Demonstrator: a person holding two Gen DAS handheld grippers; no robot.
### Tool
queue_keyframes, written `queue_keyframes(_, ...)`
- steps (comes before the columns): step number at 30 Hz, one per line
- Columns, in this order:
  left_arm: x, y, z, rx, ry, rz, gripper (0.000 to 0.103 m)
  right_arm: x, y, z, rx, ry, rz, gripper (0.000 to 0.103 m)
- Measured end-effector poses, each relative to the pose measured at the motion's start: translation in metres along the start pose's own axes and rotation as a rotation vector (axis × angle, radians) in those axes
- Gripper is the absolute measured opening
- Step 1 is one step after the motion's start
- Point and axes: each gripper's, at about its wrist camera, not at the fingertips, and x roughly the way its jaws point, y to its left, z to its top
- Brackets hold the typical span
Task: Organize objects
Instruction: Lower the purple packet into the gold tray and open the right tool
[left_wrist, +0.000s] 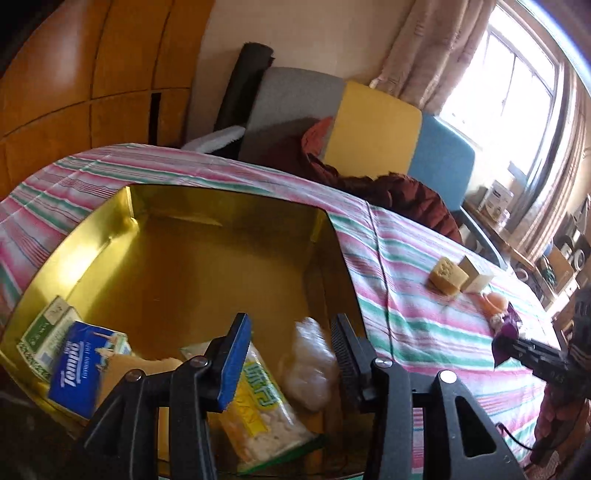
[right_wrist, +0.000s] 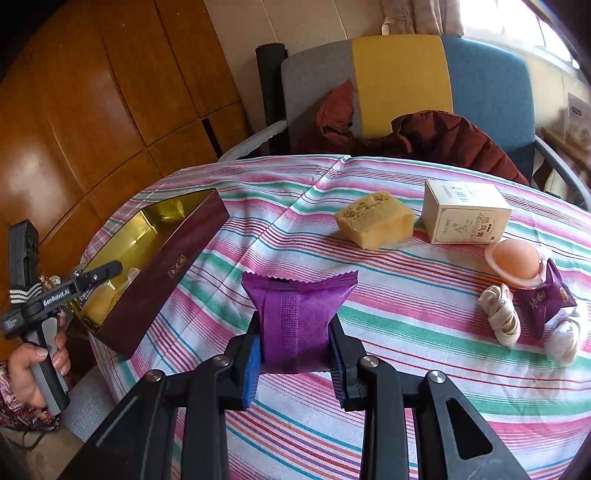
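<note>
Tin (right_wrist: 162, 269), gold-lined, dark red outside, at the counter's (right_wrist: 369, 369) left edge, partly filled. Already inside: blue tissue pack (left_wrist: 79, 365), green-and-white box (left_wrist: 44, 332), yellow snack bag (left_wrist: 258, 398), and a pale wrapped lump (left_wrist: 314, 365), blurred, lying loose between the left claw's (left_wrist: 291, 354) spread fingers, not pinched. Most of the tin's far half bare. Judged roughly halfway.

Purple pouch (right_wrist: 295, 325) pinched in the right claw (right_wrist: 295, 354), pressed firmly on both sides, held above the striped cloth near the front, well apart from the tin. Likely next in.

Left on the counter: crumbly yellow cake (right_wrist: 375, 218), cream carton (right_wrist: 465, 214) just beside it, peach round thing (right_wrist: 517, 266), small purple packet (right_wrist: 543, 302), coiled white cord (right_wrist: 498, 317), white wrapped bit (right_wrist: 565, 336), clustered at the right.

In the way: left claw parked over the tin's near end, where the pouch would enter; needs clearing first, or a drop into the bare far half. Chair (right_wrist: 402, 77) with rust jacket (right_wrist: 454, 136) behind, no hindrance.
</note>
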Motion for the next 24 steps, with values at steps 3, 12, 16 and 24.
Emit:
queue_keyframes(3,-0.005,0.014,0.005,-0.059,-0.019,0.050,0.046,0.002,0.006,-0.001,-0.026,0.008,-0.002,0.032)
queue_keyframes(12,-0.011,0.054,0.012,-0.150,0.017,0.071,0.047,0.003,0.045,0.004,-0.046,0.034,0.092,0.032)
queue_keyframes(16,-0.015,0.058,0.022,-0.103,0.000,0.057,0.047,0.004,0.081,0.007,-0.084,0.035,0.156,0.032)
queue_keyframes(24,-0.021,0.076,0.033,-0.149,-0.004,0.031,0.047,0.022,0.152,0.022,-0.166,0.041,0.243,0.032)
